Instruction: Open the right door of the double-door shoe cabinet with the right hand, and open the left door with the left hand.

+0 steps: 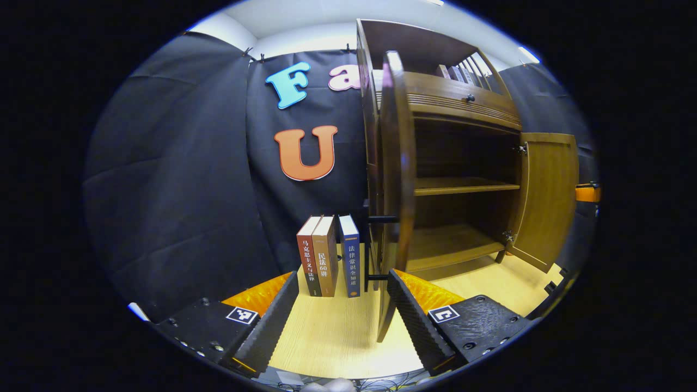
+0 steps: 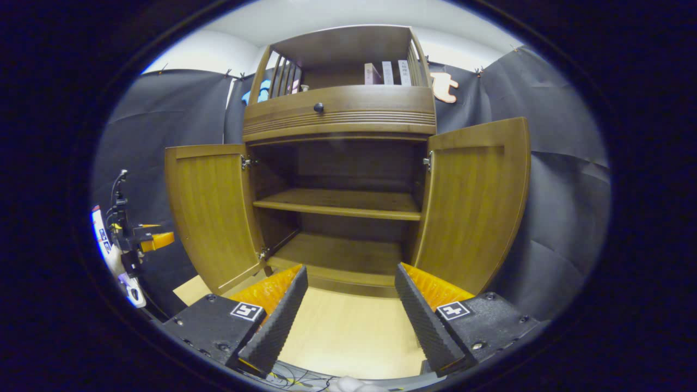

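Note:
The wooden shoe cabinet [image 2: 337, 117] stands with both doors swung wide. In the right gripper view its left door [image 2: 212, 212] and right door [image 2: 474, 201] flank two bare shelves [image 2: 337, 204]. My right gripper [image 2: 348, 310] is open, low before the cabinet's middle, holding nothing. In the left gripper view the left door [image 1: 395, 163] is edge-on, its black handle [image 1: 371, 247] on the outer face, and the right door [image 1: 544, 196] hangs open farther off. My left gripper [image 1: 346, 310] is open; the door's lower edge stands just inside its right finger [image 1: 414, 321], not clamped.
Three upright books [image 1: 326, 261] stand on the pale wooden floor [image 1: 337, 343] left of the cabinet, against the black cloth wall. More books [image 2: 386, 73] sit on the cabinet's top shelf above a drawer knob [image 2: 318, 107]. The other gripper [image 2: 130, 239] shows at far left.

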Demonstrator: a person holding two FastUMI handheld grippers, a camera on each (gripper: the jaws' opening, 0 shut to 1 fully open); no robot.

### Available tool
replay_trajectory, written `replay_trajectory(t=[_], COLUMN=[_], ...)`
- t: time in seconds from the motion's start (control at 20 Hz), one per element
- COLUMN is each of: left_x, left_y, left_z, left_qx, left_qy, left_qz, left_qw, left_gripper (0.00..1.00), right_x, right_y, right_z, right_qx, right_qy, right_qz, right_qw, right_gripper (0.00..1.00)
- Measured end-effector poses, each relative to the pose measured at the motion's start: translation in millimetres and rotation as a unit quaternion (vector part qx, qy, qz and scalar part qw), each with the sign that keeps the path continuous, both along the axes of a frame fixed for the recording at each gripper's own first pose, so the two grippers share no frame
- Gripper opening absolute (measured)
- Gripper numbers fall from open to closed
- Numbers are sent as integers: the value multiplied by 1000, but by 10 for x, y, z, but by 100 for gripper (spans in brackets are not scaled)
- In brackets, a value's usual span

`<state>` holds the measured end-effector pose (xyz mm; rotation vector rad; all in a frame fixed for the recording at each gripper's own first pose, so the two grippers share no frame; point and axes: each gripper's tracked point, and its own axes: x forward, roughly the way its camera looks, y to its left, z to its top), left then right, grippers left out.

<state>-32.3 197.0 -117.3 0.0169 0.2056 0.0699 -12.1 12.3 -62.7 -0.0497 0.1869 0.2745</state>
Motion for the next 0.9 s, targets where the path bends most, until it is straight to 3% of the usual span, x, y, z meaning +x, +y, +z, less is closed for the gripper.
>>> replay_trajectory(t=[0.25, 0.5, 0.65, 0.7, 0.8, 0.85, 0.9], left_x=[-310, -295, -176, -135, -39, 1, 63], left_y=[-224, -727, -1135, -1254, -1611, -1751, -1888], left_z=[415, 896, 1021, 1029, 1047, 1064, 1083], left_qx=[29, 7, 6, 4, -17, -20, -17], left_qy=[-35, -80, -89, -88, -88, -89, -90], left_qz=[68, 92, 73, 67, 43, 33, 24], left_qw=[997, 993, 993, 994, 995, 995, 996], left_gripper=[97, 96, 96, 90, 87, 88, 100], right_x=[0, 43, 70, 73, 114, 118, 123], right_y=[-130, -257, -336, -388, -478, -527, -553], right_z=[90, 190, 237, 243, 284, 288, 297], right_qx=[7, 16, 16, 16, 22, 26, 30], right_qy=[-10, -21, -26, -27, -32, -33, -34], right_qz=[2, -2, -8, -14, -29, -37, -42], right_qw=[1000, 1000, 1000, 999, 999, 998, 998], right_gripper=[100, 100, 100, 100, 100, 100, 100])
